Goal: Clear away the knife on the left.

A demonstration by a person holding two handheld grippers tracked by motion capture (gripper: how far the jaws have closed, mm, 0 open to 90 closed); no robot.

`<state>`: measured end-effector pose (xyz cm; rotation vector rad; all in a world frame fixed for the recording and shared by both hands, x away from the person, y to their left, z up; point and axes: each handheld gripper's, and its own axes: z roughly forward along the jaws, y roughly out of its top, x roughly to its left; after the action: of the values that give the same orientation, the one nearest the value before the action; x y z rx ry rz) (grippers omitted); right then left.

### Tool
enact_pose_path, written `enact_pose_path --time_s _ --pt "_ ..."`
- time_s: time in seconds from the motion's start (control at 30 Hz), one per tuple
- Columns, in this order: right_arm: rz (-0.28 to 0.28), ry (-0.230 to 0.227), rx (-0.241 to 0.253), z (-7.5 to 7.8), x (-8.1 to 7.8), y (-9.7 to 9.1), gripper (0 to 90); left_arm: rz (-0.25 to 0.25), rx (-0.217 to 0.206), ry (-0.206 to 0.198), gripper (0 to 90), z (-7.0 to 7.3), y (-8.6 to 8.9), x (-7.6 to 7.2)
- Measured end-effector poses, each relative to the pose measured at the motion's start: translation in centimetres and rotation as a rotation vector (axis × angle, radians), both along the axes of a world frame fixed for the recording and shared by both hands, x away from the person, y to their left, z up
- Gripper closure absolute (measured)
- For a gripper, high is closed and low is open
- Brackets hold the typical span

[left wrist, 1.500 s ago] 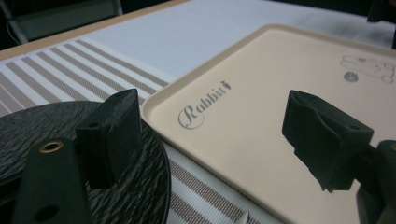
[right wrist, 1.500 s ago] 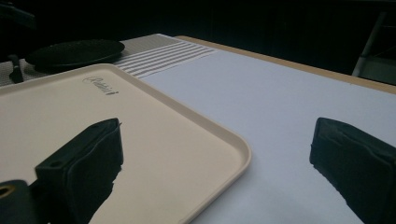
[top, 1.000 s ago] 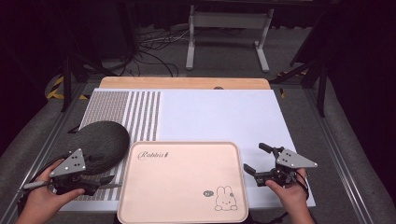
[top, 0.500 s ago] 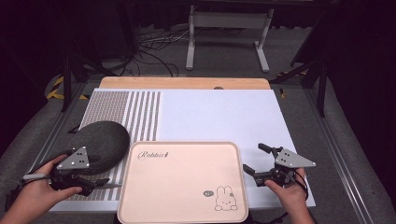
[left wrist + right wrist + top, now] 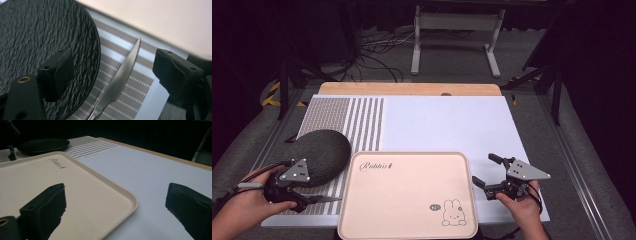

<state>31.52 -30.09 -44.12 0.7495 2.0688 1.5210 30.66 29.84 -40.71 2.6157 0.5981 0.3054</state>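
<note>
A black textured plate (image 5: 319, 155) (image 5: 37, 32) lies on the striped part of the mat at the near left. A steel knife (image 5: 326, 199) (image 5: 120, 77) lies flat on the stripes between the plate and the pale pink rabbit tray (image 5: 407, 200) (image 5: 37, 177). My left gripper (image 5: 309, 192) (image 5: 116, 67) is open, its jaws wide on either side of the blade without touching it, one jaw over the plate's rim. My right gripper (image 5: 484, 170) (image 5: 120, 197) is open and holds nothing, and it straddles the tray's right edge.
The white mat (image 5: 447, 125) stretches behind and right of the tray, with a wooden board edge (image 5: 412, 89) at the back. A metal stand (image 5: 454, 35) and cables lie on the floor beyond the table. Metal rails run along both table sides.
My left gripper has drawn back a little to the left, and more of the knife blade shows ahead of it. The right gripper has stayed put.
</note>
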Motion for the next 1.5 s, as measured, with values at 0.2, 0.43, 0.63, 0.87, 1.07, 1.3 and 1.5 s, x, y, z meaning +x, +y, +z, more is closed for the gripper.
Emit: enact_pose_path --time_s 0.2,0.43,0.63,0.87,1.07,1.3,1.5 --pt "0.017 -0.002 -0.003 0.0 -0.1 0.1 3.8 -0.041 0.089 0.040 18.4 -0.3 0.1 0.3" --pt "0.022 -0.003 0.001 0.0 -0.1 0.0 3.7 -0.091 0.209 0.085 20.3 -0.9 0.0 0.6" --pt "0.027 -0.004 0.003 0.0 -0.1 -0.1 3.7 -0.140 0.309 0.118 23.0 -1.2 0.2 0.7" --pt "0.032 -0.003 0.002 0.0 -0.2 0.0 3.6 -0.194 0.408 0.123 27.5 -1.3 0.4 0.8" --pt "0.050 -0.008 0.004 0.1 -0.3 0.0 3.3 -0.204 0.454 0.150 28.7 -2.1 0.8 1.0" --pt "0.057 -0.004 0.009 0.0 -0.5 -0.1 3.4 -0.217 0.478 0.183 31.9 -2.1 1.1 1.4" --pt "0.052 -0.004 0.010 0.0 -0.8 -0.4 3.5 -0.265 0.516 0.198 38.2 -2.5 1.0 1.4"
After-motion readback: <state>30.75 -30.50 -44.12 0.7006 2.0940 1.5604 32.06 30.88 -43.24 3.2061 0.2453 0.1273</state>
